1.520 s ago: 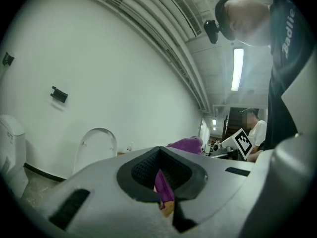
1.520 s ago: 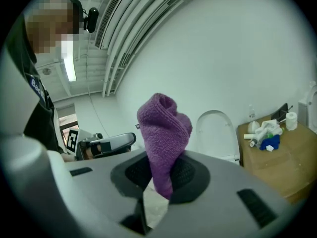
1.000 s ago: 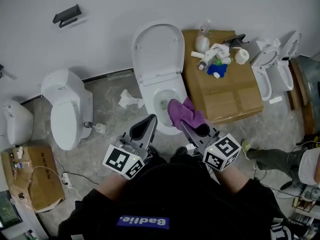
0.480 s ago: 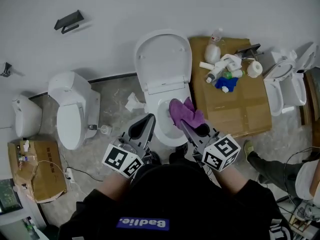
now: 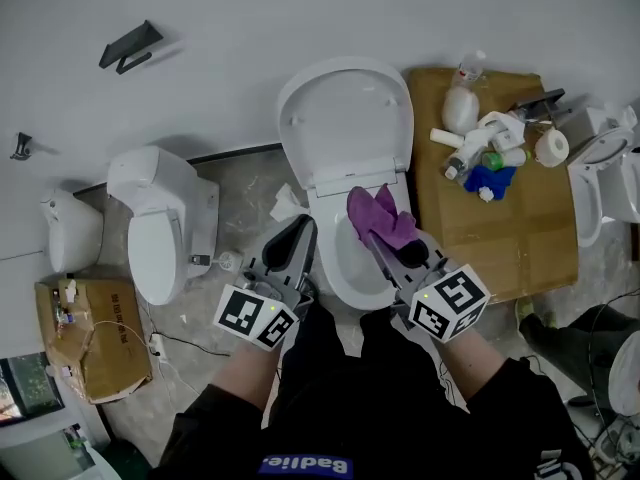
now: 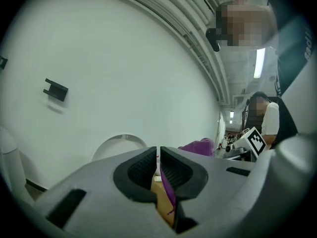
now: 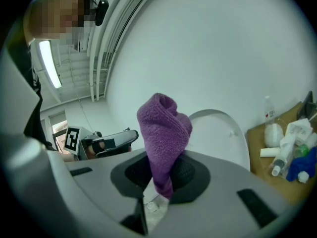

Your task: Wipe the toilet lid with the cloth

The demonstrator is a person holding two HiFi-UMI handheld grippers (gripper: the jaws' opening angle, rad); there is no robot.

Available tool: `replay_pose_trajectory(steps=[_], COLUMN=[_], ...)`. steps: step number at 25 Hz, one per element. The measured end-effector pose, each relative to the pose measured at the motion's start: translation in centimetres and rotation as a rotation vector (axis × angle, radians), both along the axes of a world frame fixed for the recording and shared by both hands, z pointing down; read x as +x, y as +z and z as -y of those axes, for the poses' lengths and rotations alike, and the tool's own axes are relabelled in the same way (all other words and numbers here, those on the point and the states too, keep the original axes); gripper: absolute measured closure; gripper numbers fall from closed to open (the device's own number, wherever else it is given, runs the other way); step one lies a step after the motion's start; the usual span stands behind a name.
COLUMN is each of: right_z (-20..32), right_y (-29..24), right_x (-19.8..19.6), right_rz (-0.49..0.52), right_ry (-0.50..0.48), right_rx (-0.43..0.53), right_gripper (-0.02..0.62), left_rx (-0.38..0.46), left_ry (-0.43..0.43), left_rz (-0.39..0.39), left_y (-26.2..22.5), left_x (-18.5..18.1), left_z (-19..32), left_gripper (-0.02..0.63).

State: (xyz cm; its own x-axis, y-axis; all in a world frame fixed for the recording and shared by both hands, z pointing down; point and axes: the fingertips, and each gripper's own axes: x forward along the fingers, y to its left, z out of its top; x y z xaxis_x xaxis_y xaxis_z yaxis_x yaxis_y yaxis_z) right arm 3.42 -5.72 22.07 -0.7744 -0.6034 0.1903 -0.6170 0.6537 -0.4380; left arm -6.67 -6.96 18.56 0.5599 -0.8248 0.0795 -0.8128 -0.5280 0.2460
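Note:
The white toilet stands in front of me, its lid (image 5: 345, 118) raised against the wall above the open bowl (image 5: 345, 268). My right gripper (image 5: 384, 240) is shut on a purple cloth (image 5: 381, 216), which bunches up above the jaws over the bowl's right rim. In the right gripper view the cloth (image 7: 163, 130) rises between the pads, with the lid (image 7: 225, 135) behind it. My left gripper (image 5: 301, 234) is shut and empty, at the bowl's left rim. The left gripper view has its jaws (image 6: 158, 165) pressed together, the lid (image 6: 119, 144) ahead and the cloth (image 6: 199, 145) to the right.
A cardboard box (image 5: 500, 238) to the right of the toilet carries bottles and paper rolls (image 5: 490, 153). A second toilet (image 5: 160, 218) stands at the left, another (image 5: 605, 168) at far right. Crumpled tissue (image 5: 286, 204) lies on the floor by the bowl. A black fixture (image 5: 128, 46) is on the wall.
Both grippers have moved forward over the bowl towards the raised lid, the right one still carrying the purple cloth. The toilet appears closer and larger.

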Motion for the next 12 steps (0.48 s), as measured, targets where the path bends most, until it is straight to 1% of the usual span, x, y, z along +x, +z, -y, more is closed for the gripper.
replay_pose_trajectory(steps=[3,6,10,12], right_z=[2.1,4.0,6.6,8.1], right_y=[1.6,3.1,5.0,5.9], right_x=[-1.8,-3.7,-5.9,-6.9], right_rz=[-0.017,-0.034,-0.061,-0.075], right_ry=[0.016,0.046,0.089,0.114], right_rx=[0.014,0.018,0.007,0.003], right_gripper=[0.529,0.529,0.529,0.529], left_rx=[0.01,0.013,0.006,0.004], left_ry=[0.017,0.059,0.109,0.127], left_rz=[0.02,0.037,0.023,0.018], left_y=[2.2,4.7,6.9,7.5], left_x=[-1.5,-3.0,-5.4,-6.8], left_z=[2.9,5.7,9.4,11.3], left_gripper=[0.589,0.586,0.549,0.503])
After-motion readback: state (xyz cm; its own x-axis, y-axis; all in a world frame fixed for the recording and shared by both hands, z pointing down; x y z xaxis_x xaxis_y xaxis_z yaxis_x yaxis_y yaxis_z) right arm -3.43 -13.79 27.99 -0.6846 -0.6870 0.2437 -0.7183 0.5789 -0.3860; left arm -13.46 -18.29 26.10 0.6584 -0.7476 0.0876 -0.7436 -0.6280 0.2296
